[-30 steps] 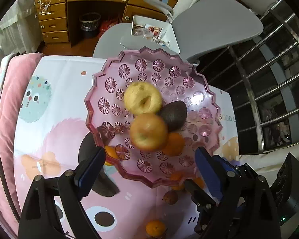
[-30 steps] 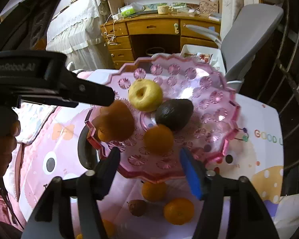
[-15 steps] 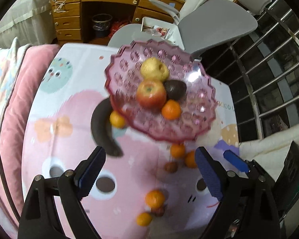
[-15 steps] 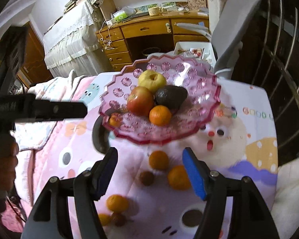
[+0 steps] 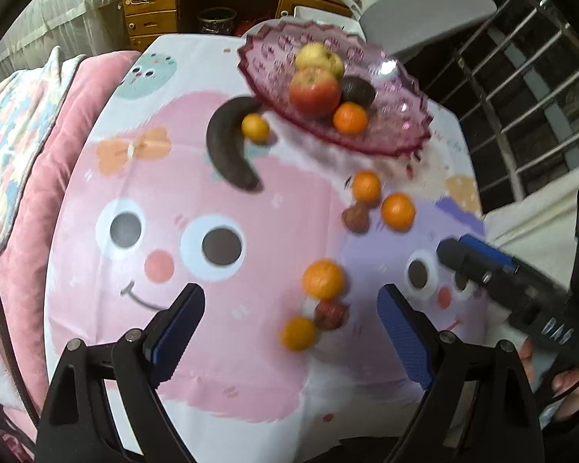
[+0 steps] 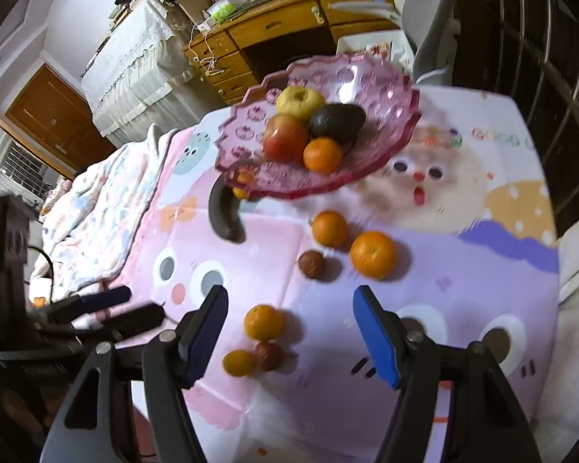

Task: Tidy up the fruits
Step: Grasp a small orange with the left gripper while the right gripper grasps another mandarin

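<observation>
Both grippers have pulled well back from the pink glass dish (image 6: 370, 88) over the last second; a second ago it filled both views with the red apple just landed among the other fruit, and now the whole printed cloth (image 5: 173, 347) is in frame. Reading: one placement is done, and the hands are retreating to pick the next fruit. Left gripper (image 5: 289, 328) wide, nothing between the fingers. Right gripper (image 6: 289, 332) likewise wide and empty, hovering above the near cluster. Dish contents: yellow apple (image 6: 300, 101) at the back, red apple (image 6: 285, 137) in front of it, dark avocado (image 6: 336, 120) to the right, one tangerine (image 6: 322, 154) at the front, all touching. Still loose on the cloth: blackened banana (image 6: 224, 214) partly under the dish's rim, with a small orange (image 5: 255, 127) beside it; two oranges (image 6: 373, 254) and a brown round fruit (image 6: 311, 264) mid-cloth; near cluster of an orange (image 6: 263, 322), a smaller orange (image 6: 238, 362) and a reddish-brown fruit (image 6: 269, 355). Roughly a third housed, by my count. Nearest cluster looks the likely next target.
</observation>
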A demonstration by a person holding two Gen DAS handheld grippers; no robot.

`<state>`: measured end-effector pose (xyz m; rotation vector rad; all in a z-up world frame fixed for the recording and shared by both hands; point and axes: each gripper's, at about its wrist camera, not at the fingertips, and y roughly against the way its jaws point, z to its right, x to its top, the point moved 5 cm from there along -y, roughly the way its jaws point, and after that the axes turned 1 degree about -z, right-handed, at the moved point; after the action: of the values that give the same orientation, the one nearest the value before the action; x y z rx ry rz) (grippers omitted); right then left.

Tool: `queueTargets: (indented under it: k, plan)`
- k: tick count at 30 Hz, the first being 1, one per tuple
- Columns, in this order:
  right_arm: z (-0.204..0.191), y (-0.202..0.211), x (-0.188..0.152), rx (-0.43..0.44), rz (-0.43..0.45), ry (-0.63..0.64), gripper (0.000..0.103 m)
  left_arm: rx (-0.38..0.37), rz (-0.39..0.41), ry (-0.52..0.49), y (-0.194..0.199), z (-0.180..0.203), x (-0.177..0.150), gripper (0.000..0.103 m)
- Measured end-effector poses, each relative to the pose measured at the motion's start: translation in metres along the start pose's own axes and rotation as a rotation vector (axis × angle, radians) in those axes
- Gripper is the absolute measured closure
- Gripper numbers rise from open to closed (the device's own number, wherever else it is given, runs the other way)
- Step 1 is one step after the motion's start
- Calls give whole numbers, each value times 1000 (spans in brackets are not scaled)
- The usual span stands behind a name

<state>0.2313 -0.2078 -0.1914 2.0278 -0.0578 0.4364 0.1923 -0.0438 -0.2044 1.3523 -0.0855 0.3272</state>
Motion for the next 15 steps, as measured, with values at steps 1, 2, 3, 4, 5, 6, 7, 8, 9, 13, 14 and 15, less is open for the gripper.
queueTargets:
  k: [1, 2, 3, 4, 5, 6, 7, 8, 9, 13, 14, 15]
  plan:
    - [0, -2, -2, 15, -12, -11, 35, 7, -4, -4, -3, 0, -6, 13]
    - [0, -5, -5, 31, -28, -25, 35, 10, -9, -6, -7, 0, -11, 13]
    - [0, -10, -8, 45, -50, -40, 35, 13, -15, -7, -11, -1, -15, 13]
    - [0, -13, -9, 52, -65, -50, 35, 17, -24, -6, -17, -2, -21, 13]
    - [-1, -17, -11, 59, -83, -60, 35, 17, -30, -2, -22, -2, -26, 13]
    - [-1, -22, -14, 62, -101, -70, 35, 12, -35, 3, -27, -2, -30, 13]
    - [-1, -29, -16, 62, -124, -83, 35, 7, -40, 6, -30, -3, -33, 13]
    - [0, -34, -18, 58, -140, -93, 35, 4, -44, 9, -35, -4, -37, 13]
    - [1, -38, -20, 52, -154, -102, 35, 0, -46, 10, -40, -4, -41, 13]
    - [2, -60, -27, 42, -230, -144, 35, -3, -42, 12, -55, -7, -52, 21]
    - [2, -65, -28, 41, -242, -149, 35, -8, -40, 14, -58, -8, -54, 23]
    - [1, -68, -29, 41, -251, -152, 35, -14, -39, 17, -61, -9, -56, 24]
